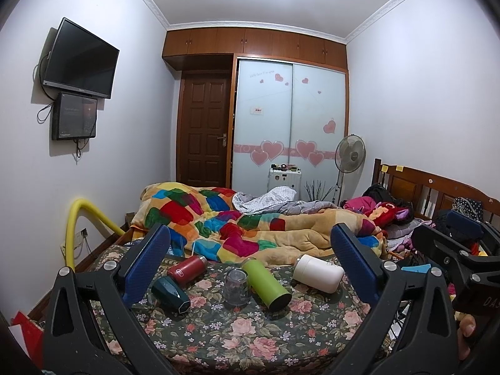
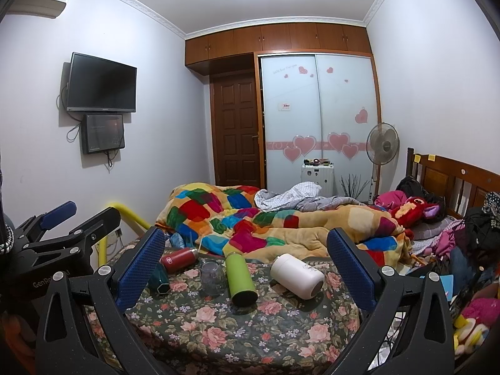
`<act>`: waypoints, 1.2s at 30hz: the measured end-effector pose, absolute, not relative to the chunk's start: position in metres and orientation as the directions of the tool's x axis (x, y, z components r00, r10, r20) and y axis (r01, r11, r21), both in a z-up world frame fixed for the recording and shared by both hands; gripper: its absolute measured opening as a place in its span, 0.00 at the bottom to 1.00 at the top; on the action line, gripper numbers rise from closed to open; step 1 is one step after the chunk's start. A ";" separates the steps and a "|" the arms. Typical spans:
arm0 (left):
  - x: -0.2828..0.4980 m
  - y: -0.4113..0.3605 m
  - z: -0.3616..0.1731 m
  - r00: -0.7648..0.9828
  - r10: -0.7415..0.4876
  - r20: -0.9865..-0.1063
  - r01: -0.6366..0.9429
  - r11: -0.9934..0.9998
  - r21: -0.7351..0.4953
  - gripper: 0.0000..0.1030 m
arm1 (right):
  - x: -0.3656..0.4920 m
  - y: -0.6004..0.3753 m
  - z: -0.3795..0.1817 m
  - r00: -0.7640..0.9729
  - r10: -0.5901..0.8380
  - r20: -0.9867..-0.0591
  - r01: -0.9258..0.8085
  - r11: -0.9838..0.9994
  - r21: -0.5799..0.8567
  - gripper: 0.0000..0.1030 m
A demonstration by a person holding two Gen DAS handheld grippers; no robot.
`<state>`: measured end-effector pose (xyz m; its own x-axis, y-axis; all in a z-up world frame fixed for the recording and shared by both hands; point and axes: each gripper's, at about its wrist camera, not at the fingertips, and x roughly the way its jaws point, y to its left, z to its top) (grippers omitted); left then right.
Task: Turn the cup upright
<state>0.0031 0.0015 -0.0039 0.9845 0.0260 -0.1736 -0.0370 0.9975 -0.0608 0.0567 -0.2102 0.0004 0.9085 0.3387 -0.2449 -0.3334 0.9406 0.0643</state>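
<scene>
Several cups lie on a floral bedspread (image 1: 237,337). A clear glass cup (image 1: 237,287) stands upside down in the middle; it also shows in the right wrist view (image 2: 213,278). A green bottle (image 1: 265,283), a white cup (image 1: 318,273), a red bottle (image 1: 187,268) and a dark teal cup (image 1: 171,291) lie on their sides around it. My left gripper (image 1: 250,268) is open and empty, held back above the cups. My right gripper (image 2: 247,265) is open and empty too, at a similar distance.
A rumpled patchwork blanket (image 1: 250,225) lies just behind the cups. Clothes and toys (image 2: 437,218) pile up at the right by the wooden headboard (image 1: 437,187). A yellow padded rail (image 1: 78,225) stands at the left bed edge. The wardrobe, door and fan stand far behind.
</scene>
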 end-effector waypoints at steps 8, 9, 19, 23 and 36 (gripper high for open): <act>0.003 0.001 -0.004 0.984 0.026 -0.175 -0.037 0.997 -0.061 1.00 | 0.057 -0.210 0.000 0.909 0.338 -0.245 -0.333 0.941 0.063 1.00; 0.003 0.001 -0.005 0.984 0.026 -0.174 -0.038 0.997 -0.061 1.00 | 0.057 -0.210 0.000 0.909 0.337 -0.246 -0.332 0.941 0.062 1.00; 0.024 0.009 -0.010 0.978 0.028 -0.206 -0.046 0.996 -0.081 1.00 | 0.074 -0.203 -0.009 0.899 0.329 -0.290 -0.330 0.943 0.047 1.00; 0.046 0.019 -0.023 0.969 0.033 -0.243 -0.057 0.994 -0.096 1.00 | 0.094 -0.197 -0.020 0.889 0.313 -0.335 -0.322 0.946 0.029 1.00; 0.135 0.082 -0.126 0.846 0.111 -0.521 -0.223 0.962 -0.158 1.00 | 0.228 -0.145 -0.138 0.700 0.228 -0.677 -0.381 0.921 -0.084 1.00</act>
<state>0.1351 0.0816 -0.1262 0.8461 0.1107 -0.5214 -0.2234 0.9618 -0.1584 0.2283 -0.1451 -0.1380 0.7001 0.2283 -0.6766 -0.3814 0.9206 -0.0841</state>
